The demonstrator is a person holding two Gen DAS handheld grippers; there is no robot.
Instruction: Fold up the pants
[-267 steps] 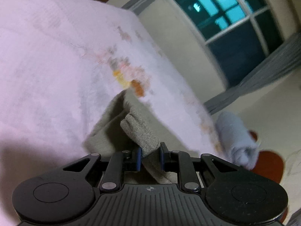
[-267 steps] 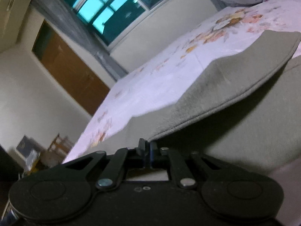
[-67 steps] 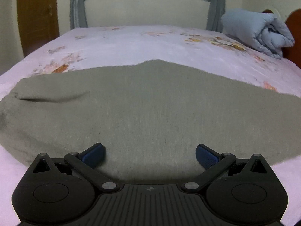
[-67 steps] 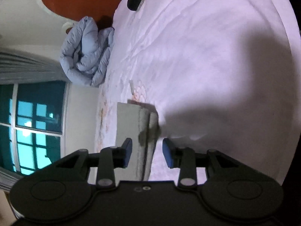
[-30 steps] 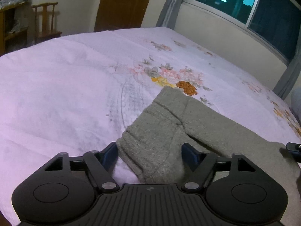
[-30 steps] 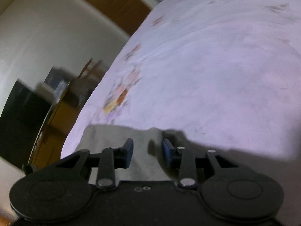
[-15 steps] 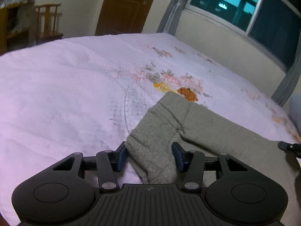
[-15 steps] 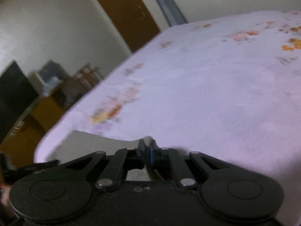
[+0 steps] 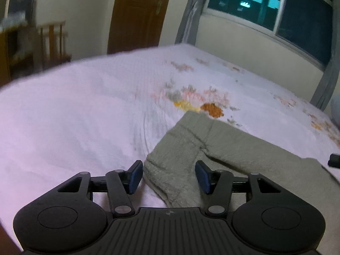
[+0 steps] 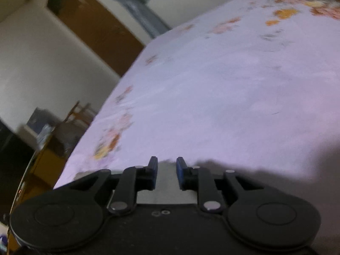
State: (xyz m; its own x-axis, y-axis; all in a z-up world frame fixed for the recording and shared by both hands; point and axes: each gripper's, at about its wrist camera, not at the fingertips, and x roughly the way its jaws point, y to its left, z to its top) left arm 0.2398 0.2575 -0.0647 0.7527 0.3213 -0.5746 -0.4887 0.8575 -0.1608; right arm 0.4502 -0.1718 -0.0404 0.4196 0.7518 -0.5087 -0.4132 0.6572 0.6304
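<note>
The left gripper (image 9: 169,175) is spread wide around the folded end of the grey pants (image 9: 212,148), which lie on the pale floral bedsheet (image 9: 85,116) near a brown door (image 9: 138,14), while the right gripper (image 10: 166,173), clamped shut half a second ago, now stands narrowly parted over the fabric.

No legible text, label or number anywhere (both views partly blurred).
</note>
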